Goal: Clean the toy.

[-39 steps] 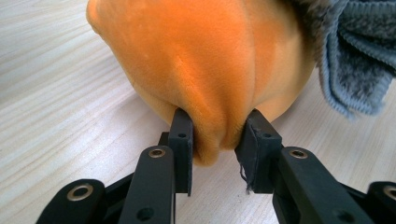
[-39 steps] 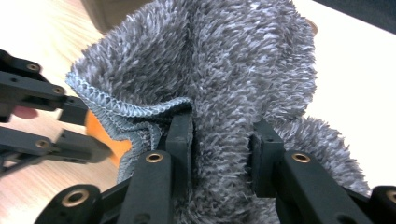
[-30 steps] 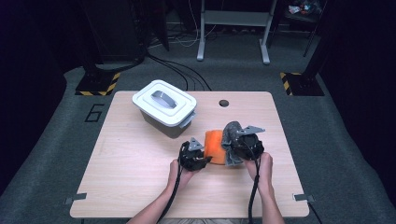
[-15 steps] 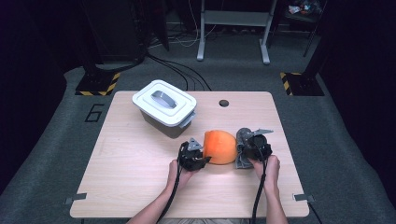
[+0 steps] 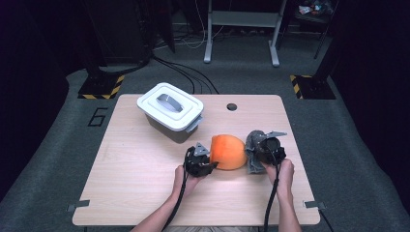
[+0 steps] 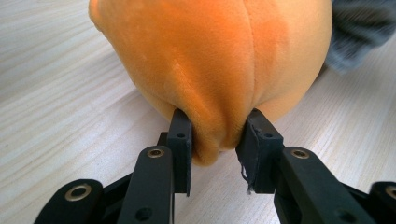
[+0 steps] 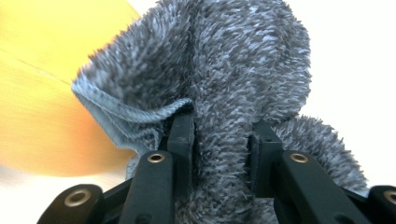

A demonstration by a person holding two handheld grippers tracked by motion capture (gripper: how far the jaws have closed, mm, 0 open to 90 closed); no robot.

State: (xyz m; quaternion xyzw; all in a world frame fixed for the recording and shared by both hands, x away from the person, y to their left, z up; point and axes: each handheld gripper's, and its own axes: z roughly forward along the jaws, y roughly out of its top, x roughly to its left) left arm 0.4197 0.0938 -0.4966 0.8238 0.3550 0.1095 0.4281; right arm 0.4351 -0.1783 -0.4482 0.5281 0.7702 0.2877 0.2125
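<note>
- High view: an orange plush cushion [image 5: 228,152] is seen on the worktop [image 5: 125,183], between both tools.
- A fold of its plush is pinched by the left tool [image 6: 218,135].
- A grey fleecy cloth [image 7: 243,79] is clamped by the right tool [image 7: 220,140], touching the cushion's right side.

A light wooden table [image 5: 145,193] with a round cable hole [image 5: 231,107] stands on grey carpet [image 5: 58,159], where a "6" [image 5: 98,116] is marked. Yellow-and-black striped bases [image 5: 101,88] sit at the far corners. Black cables [image 5: 186,77] run back toward a white metal stand [image 5: 241,29]. The surroundings are dark, perhaps curtained.
</note>
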